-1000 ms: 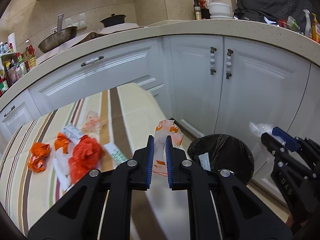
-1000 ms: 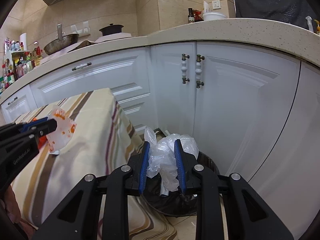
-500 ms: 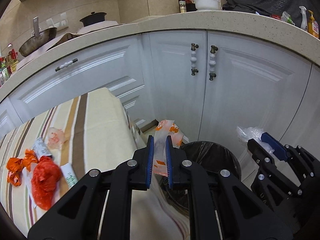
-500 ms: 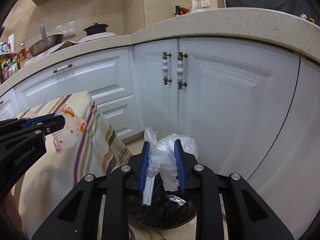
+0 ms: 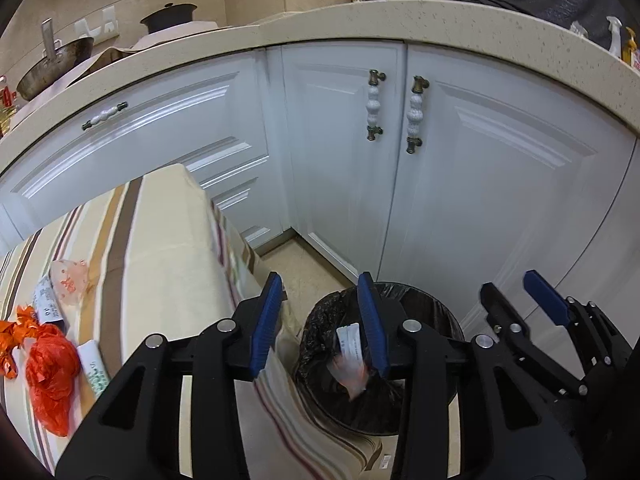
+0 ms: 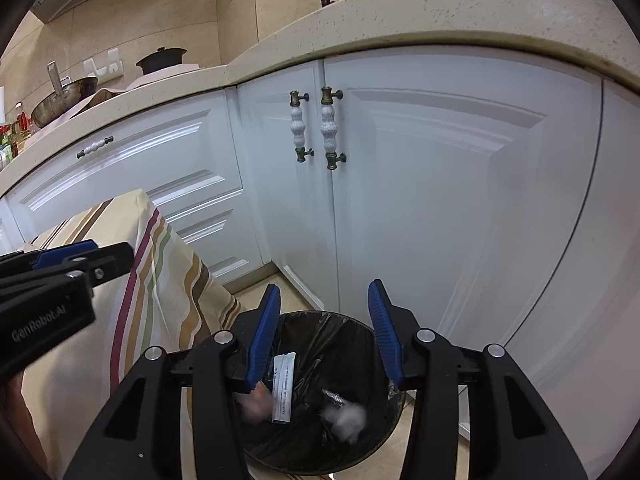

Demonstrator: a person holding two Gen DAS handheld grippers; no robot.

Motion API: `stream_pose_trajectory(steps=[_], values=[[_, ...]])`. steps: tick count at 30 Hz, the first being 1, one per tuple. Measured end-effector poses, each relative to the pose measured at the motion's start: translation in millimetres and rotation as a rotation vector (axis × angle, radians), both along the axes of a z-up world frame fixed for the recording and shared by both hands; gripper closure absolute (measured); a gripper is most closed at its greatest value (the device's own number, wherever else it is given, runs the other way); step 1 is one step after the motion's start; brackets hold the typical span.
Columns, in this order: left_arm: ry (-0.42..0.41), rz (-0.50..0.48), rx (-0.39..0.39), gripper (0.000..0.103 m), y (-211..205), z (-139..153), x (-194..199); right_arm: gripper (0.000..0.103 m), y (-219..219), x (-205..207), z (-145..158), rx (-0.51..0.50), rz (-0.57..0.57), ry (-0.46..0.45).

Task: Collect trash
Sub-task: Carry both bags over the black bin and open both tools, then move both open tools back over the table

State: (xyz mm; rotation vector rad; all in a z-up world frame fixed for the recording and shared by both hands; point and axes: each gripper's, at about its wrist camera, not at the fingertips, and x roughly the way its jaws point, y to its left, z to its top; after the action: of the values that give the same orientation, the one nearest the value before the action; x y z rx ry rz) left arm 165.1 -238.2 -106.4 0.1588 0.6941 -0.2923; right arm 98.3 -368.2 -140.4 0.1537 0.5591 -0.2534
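A black-lined trash bin (image 5: pixel 420 312) stands on the floor beside the striped table (image 5: pixel 160 240). My left gripper (image 5: pixel 320 292) hangs over its rim, jaws opening, nothing between them. The orange-and-white wrapper (image 5: pixel 352 376) is a blur falling inside the bin. My right gripper (image 6: pixel 324 292) is above the bin (image 6: pixel 320 314) too, jaws opening and empty. The clear plastic wad (image 6: pixel 348 416) drops in beside a white sachet (image 6: pixel 282 384). On the table lie a red plastic bag (image 5: pixel 50 372), orange wrappers (image 5: pixel 16 328), white packets (image 5: pixel 48 300) and a green-white tube (image 5: pixel 94 368).
White cabinet doors with ceramic handles (image 5: pixel 414 114) curve close behind the bin under a speckled countertop (image 5: pixel 440 12). A wok (image 5: pixel 52 64), a pot and bottles sit on the counter. The tablecloth hangs down next to the bin's left side.
Both grippers moved over the bin and opened. The orange-white wrapper left the left jaws and the clear plastic left the right jaws; both now fall into the bin.
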Motion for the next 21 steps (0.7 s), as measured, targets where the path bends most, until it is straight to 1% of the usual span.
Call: stream_pose_trajectory(steps=[3, 4, 9, 11, 16, 19, 21], values=[[-0.005, 0.016, -0.024, 0.062, 17, 8, -6, 0.057, 3, -5, 6, 0.004, 0.001, -0.002], [-0.009, 0.020, -0.026, 0.060, 21, 11, -8, 0.057, 5, -6, 8, 0.005, 0.002, -0.005], [-0.057, 0.067, -0.037, 0.056, 61, 31, -25, 0.056, 21, -12, 22, 0.010, 0.028, -0.023], [-0.075, 0.092, -0.031, 0.053, 80, 37, -31, 0.056, 34, -13, 28, 0.016, 0.052, -0.034], [-0.101, 0.170, -0.001, 0.051, 132, 47, -44, 0.056, 72, -12, 44, 0.038, 0.134, -0.061], [-0.115, 0.239, 0.017, 0.046, 172, 52, -55, 0.056, 100, -9, 53, 0.043, 0.198, -0.072], [-0.119, 0.283, 0.031, 0.046, 195, 54, -60, 0.056, 120, -9, 57, 0.044, 0.240, -0.079]])
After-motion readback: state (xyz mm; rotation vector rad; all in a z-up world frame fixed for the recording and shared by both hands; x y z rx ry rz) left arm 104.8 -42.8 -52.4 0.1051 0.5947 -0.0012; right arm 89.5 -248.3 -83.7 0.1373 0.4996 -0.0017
